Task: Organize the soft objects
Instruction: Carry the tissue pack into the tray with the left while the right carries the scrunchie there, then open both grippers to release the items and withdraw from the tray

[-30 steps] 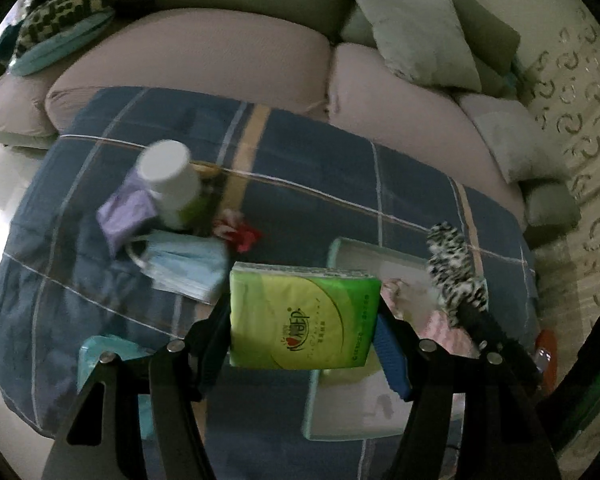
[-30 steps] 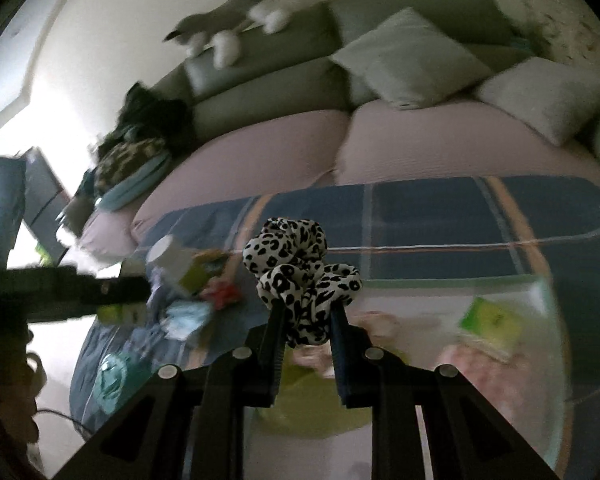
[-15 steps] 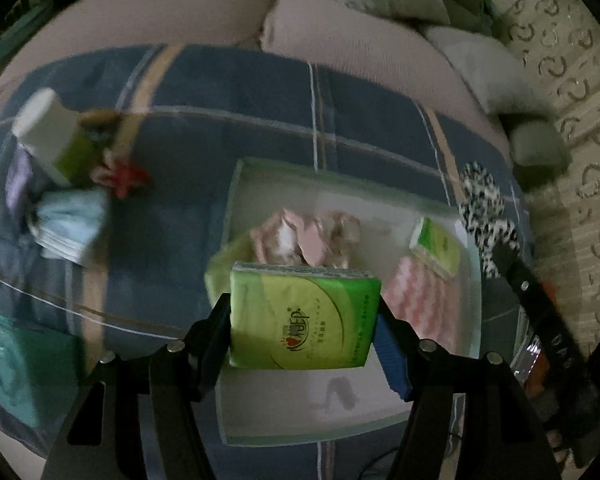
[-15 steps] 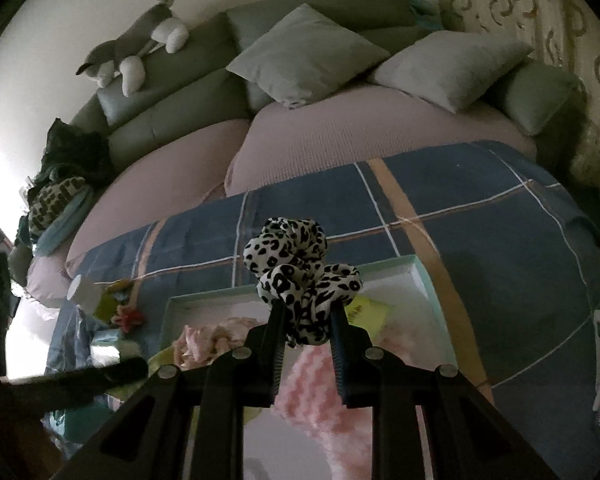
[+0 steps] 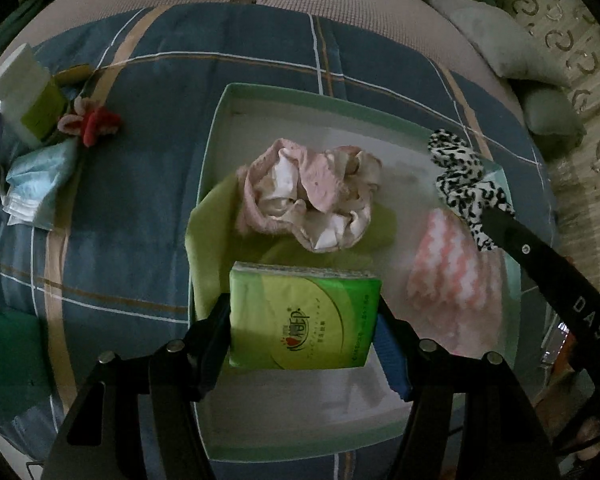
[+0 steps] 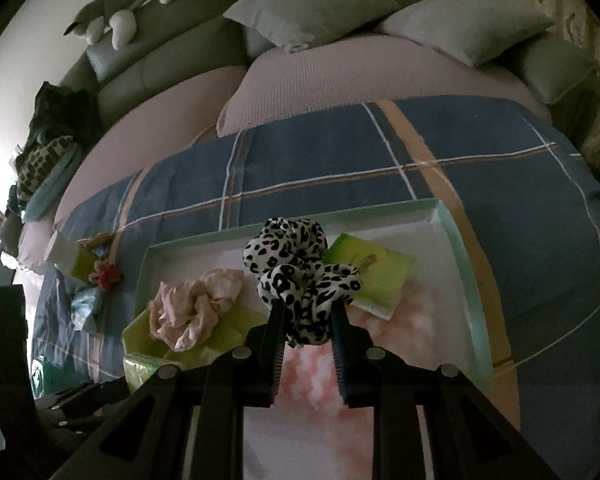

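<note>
Scene: we see a blue plaid cloth [image 5: 148,200] spread over a flat surface in front of a sofa [image 6: 340,80], with a shallow pale-green tray [image 5: 216,136] lying on the cloth.
Left hand-held gripper [image 5: 304,320]: we find its jaws closed on the two short sides of a green tissue pack [image 5: 304,316], held above the near part of the tray.
Right hand-held gripper [image 6: 308,320]: we see its jaws pinched narrow on a leopard-print scrunchie [image 6: 300,272], which bulges out above the fingertips and hangs over the tray's right half.
Tray contents: we count a crumpled pink cloth [image 5: 312,192] near the middle, lying on a lime-green cloth [image 5: 212,240] that laps over the tray's left rim; a pink-and-white wavy cloth [image 5: 452,276] on the right; and, in the right wrist view, a second, flat green pack [image 6: 372,276] toward the far right, partly behind the scrunchie.
Left of the tray: we see a white-capped bottle [image 5: 24,92] lying on the cloth, a red and pink trinket [image 5: 92,122] just beside it, and pale blue face masks [image 5: 40,184] nearer us.
Sofa: we note grey cushions [image 6: 312,4] and a grey plush animal [image 6: 116,16] on the backrest.
</note>
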